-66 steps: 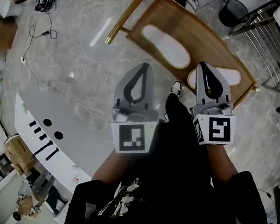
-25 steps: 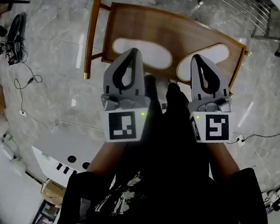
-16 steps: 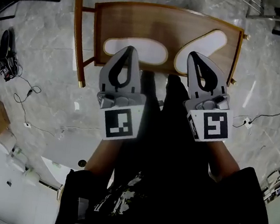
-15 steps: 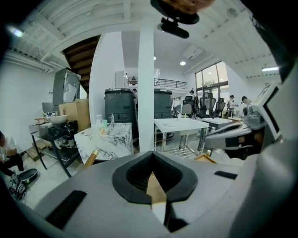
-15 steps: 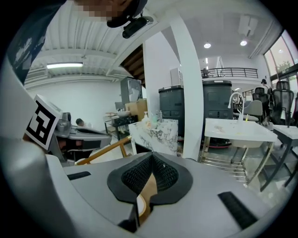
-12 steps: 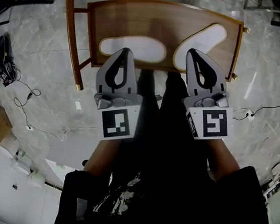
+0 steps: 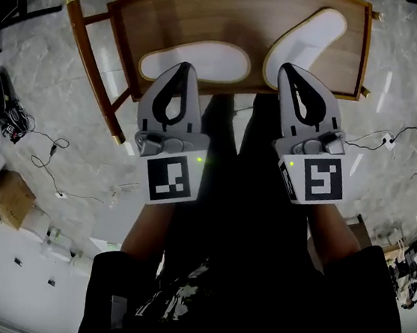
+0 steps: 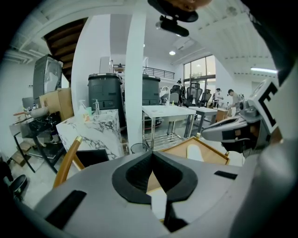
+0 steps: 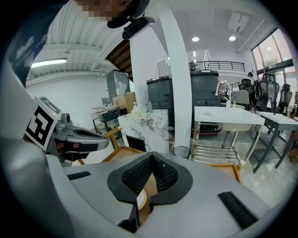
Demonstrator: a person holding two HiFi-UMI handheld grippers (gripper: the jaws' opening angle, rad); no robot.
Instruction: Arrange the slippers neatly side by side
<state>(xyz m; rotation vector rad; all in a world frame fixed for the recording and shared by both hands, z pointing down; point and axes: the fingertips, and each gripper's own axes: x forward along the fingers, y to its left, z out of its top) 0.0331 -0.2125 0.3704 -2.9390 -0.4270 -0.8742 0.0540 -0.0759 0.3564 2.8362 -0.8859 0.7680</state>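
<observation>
Only the head view takes in the grey marble floor (image 7: 62, 129) and the whole wooden desk (image 7: 235, 14), seen from steeply above. The two gripper views look level across the room instead, showing a white pillar (image 8: 135, 79), dark bins (image 8: 106, 93) and steel tables (image 8: 170, 111).

Both white slippers lie on the desk, apart and not parallel. The left slipper (image 7: 206, 60) has its long axis across the picture. The right slipper (image 7: 307, 38) slants up toward the desk's far right corner (which end is the toe cannot be told).

The left hand-held gripper (image 7: 181, 67) hangs over the near edge of the left slipper, its jaws pressed together on nothing. The right hand-held gripper (image 7: 287, 67) is likewise closed and empty above the right slipper's near end. Each carries a cube with black-and-white square markers.
</observation>
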